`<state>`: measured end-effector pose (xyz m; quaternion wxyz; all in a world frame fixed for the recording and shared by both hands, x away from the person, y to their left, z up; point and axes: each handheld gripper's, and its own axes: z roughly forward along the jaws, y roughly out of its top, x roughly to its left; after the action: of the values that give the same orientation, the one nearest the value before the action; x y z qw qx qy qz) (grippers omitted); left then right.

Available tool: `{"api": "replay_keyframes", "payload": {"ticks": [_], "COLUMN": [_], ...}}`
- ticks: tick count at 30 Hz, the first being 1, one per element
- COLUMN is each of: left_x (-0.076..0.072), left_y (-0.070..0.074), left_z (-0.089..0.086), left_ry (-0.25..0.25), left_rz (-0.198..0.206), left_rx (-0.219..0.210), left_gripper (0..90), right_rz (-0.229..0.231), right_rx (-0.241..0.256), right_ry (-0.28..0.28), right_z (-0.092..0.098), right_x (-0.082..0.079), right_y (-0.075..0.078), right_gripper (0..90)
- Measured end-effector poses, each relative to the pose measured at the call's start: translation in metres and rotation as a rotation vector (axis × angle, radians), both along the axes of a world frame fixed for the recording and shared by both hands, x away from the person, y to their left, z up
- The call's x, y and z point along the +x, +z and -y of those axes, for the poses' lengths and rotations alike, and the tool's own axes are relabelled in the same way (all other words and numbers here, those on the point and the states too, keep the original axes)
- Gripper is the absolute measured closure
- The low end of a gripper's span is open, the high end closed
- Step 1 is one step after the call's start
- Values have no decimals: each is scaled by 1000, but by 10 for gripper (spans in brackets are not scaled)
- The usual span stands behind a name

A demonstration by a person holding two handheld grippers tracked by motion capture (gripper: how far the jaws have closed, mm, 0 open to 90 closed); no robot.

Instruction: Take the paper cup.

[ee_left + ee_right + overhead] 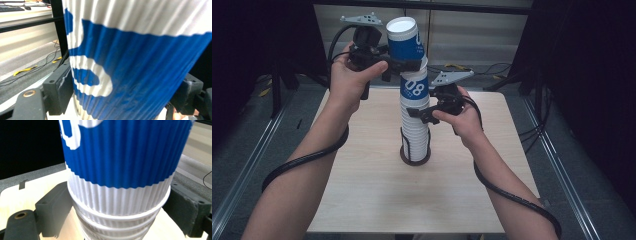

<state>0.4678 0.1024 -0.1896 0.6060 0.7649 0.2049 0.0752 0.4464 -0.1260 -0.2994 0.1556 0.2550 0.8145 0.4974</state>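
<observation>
A tall stack of ribbed blue-and-white paper cups [416, 125] stands upside down in a black holder [415, 160] at the middle of the table. The top cup [405, 41] is tilted to the left, partly off the stack. My left gripper [404, 64] is shut on this top cup [140, 62] near its lower edge, with a jaw on each side. My right gripper [419, 114] is shut on the stack [120, 195] lower down, its jaws against the white rims. A hand holds each gripper, one on either side of the stack.
The light wooden table [362, 190] sits inside a dark metal frame [242, 170]. Black cables trail from both grippers over the forearms. More cables and yellow strips [25, 70] lie on the floor beyond the table's far edge.
</observation>
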Motion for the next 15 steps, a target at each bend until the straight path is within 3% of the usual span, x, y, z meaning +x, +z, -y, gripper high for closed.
{"api": "replay_keyframes", "payload": {"ticks": [15], "left_x": [-1], "left_y": [3], "left_z": [-16], "left_ry": [23], "left_rz": [-1], "left_rx": [-21], "left_gripper": [185], "right_rz": [3], "right_rx": [0], "right_ry": [1], "right_z": [0], "right_x": [0], "right_y": [0], "right_gripper": [119]}}
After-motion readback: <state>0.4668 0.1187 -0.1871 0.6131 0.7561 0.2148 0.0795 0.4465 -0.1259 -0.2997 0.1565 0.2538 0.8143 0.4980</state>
